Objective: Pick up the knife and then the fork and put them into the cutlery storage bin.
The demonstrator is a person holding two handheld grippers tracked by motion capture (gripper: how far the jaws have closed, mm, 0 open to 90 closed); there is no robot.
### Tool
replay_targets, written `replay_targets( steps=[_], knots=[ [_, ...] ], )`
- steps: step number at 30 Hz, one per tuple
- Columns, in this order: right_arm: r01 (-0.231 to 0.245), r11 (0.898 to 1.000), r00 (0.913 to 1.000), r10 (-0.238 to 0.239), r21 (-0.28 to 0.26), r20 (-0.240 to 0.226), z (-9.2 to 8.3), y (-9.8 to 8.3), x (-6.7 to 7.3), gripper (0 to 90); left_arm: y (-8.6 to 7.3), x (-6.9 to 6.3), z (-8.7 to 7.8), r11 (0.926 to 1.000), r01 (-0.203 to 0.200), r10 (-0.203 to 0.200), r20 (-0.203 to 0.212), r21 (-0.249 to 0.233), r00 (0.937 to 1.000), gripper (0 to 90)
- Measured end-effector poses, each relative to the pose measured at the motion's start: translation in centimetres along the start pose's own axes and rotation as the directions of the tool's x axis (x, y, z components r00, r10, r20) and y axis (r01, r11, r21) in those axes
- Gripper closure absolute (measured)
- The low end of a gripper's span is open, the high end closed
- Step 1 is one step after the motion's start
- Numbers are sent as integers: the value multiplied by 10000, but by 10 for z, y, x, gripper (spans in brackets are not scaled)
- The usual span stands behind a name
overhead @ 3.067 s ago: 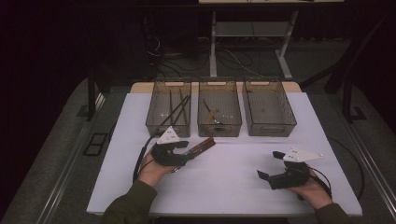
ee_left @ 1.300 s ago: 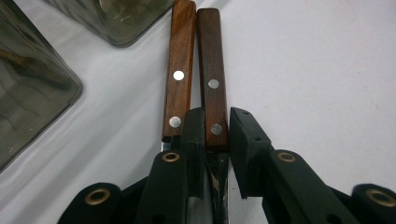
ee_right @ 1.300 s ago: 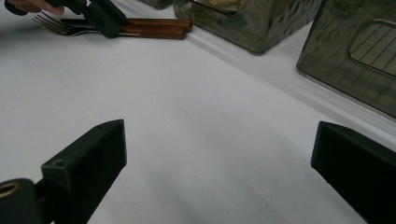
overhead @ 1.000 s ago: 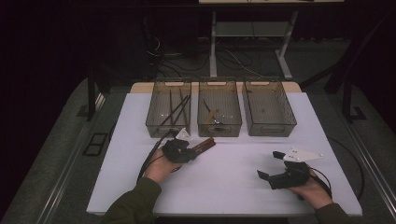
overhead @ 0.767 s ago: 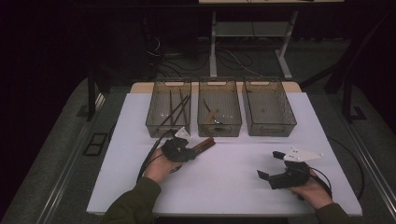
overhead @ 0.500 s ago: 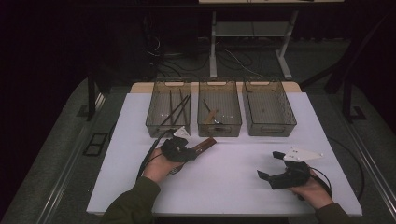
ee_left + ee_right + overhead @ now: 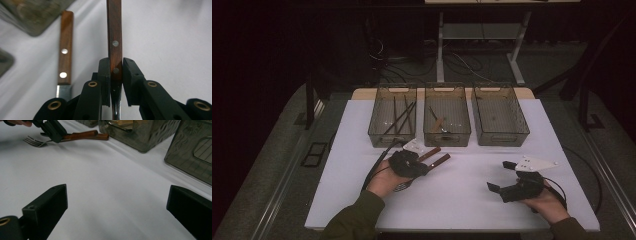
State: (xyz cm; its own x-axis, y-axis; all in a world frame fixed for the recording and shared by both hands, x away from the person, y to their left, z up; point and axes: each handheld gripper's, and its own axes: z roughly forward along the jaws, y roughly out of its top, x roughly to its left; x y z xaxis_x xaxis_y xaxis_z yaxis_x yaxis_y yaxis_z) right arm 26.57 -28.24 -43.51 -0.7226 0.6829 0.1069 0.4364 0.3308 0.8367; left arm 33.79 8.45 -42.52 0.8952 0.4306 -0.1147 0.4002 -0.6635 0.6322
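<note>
Left claw (image 7: 116,75) clamps the wooden handle of a fork (image 7: 114,42) low over the white counter (image 7: 472,200), beside a second wood-handled utensil (image 7: 65,47), near the middle bin (image 7: 447,117); right claw (image 7: 117,212) rests wide open, well apart

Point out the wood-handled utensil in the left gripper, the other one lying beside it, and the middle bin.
Gripped utensil (image 7: 114,37), left gripper view, wooden handle.
Loose utensil (image 7: 65,47), left gripper view, wooden handle.
Middle bin (image 7: 447,137), high view, front wall.
</note>
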Motion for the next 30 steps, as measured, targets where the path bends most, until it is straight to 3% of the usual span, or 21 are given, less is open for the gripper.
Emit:
replay_targets(
  steps=[3, 7, 11, 13, 16, 18, 19, 21, 22, 25, 28, 30],
  knots=[
    [62, 10000, 9999, -61, 13, -108, -1, 2, 0, 32, 2, -3, -1, 9998, -212, 211, 134, 38, 9997, 770],
    [456, 9987, 9964, -438, 235, -726, 1, 14, 3, 32, 10, -12, -5, 9980, -611, 620, 567, -177, 9965, 770],
    [975, 9951, 9814, -934, 166, -1675, 4, 33, 8, 38, 19, -27, -8, 9944, -1022, 1045, 1047, -276, 9890, 770],
    [1413, 9898, 9661, -1343, 164, -2204, 7, 42, 12, 93, 23, -36, -7, 9919, -1215, 1253, 1257, -376, 9841, 770],
    [1916, 9809, 9432, -1747, 334, -2826, 16, 55, 19, 100, 29, -47, -6, 9839, -1753, 1787, 1628, -352, 9703, 770],
    [2348, 9708, 9162, -2040, 495, -3449, 24, 61, 24, 162, 32, -55, -3, 9791, -1989, 2032, 1818, -419, 9621, 769],
    [2522, 9654, 9060, -2114, 667, -3667, 29, 63, 27, 163, 33, -57, -2, 9735, -2252, 2285, 1937, -392, 9541, 769],
    [2803, 9553, 8791, -2161, 940, -4249, 38, 67, 33, 168, 35, -63, 1, 9704, -2377, 2413, 2043, -424, 9487, 769],
    [3051, 9463, 8666, -2291, 1074, -4432, 42, 68, 36, 177, 36, -64, 2, 9660, -2559, 2580, 2134, -381, 9423, 769],
    [3881, 9114, 8229, -2758, 1369, -4967, 55, 71, 41, 290, 37, -67, 4, 9601, -2783, 2775, 2219, -283, 9347, 769],
    [4197, 8914, 7937, -2691, 1709, -5456, 64, 71, 44, 425, 36, -68, 5, 9585, -2832, 2832, 2190, -320, 9337, 769],
    [4436, 8754, 7835, -2747, 1921, -5574, 69, 70, 47, 487, 36, -67, 4, 9550, -2960, 2928, 2263, -203, 9290, 769]
  ],
)
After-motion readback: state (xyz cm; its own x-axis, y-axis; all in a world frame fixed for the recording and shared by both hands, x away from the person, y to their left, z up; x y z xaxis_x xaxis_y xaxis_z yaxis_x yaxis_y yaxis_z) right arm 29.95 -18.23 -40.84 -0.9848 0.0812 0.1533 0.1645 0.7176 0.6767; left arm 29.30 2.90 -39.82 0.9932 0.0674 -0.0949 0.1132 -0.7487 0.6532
